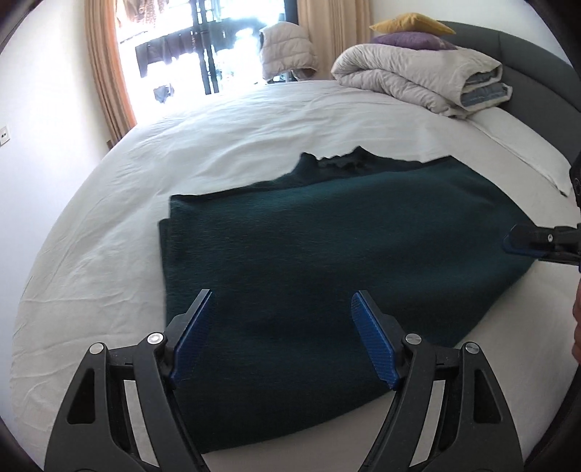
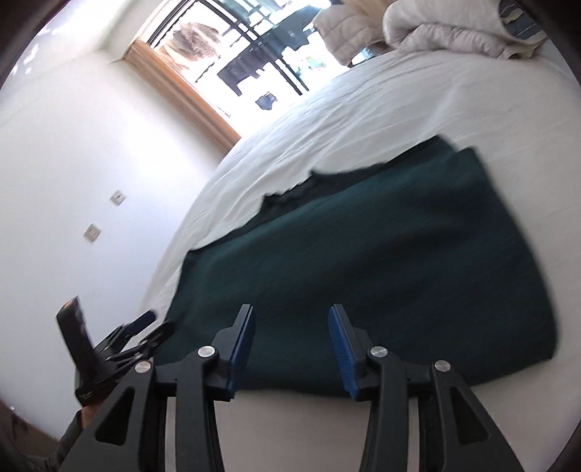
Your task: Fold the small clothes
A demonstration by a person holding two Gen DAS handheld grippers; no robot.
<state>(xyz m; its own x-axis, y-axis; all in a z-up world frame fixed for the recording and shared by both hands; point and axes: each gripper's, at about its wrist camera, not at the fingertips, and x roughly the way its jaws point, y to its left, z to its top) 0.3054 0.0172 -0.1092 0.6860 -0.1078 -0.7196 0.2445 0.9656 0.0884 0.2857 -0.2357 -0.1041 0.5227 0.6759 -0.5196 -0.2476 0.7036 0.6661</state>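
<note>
Below, two black grippers with blue ribbed pads hover over one dark green knitted garment (image 1: 326, 247) lying flat on the white-sheeted bed (image 1: 218, 138). Spread wide and empty, the left gripper (image 1: 281, 341) hangs above the garment's near edge. Parted about halfway, the right gripper (image 2: 290, 348) grips nothing either, poised over the same hem. Farther off lie one rolled beige quilt (image 1: 417, 76), one purple cushion (image 1: 410, 40), one yellow cushion (image 1: 410, 23), and one pale puffer jacket (image 1: 287, 51) by the curtained window (image 1: 203, 54).
</note>
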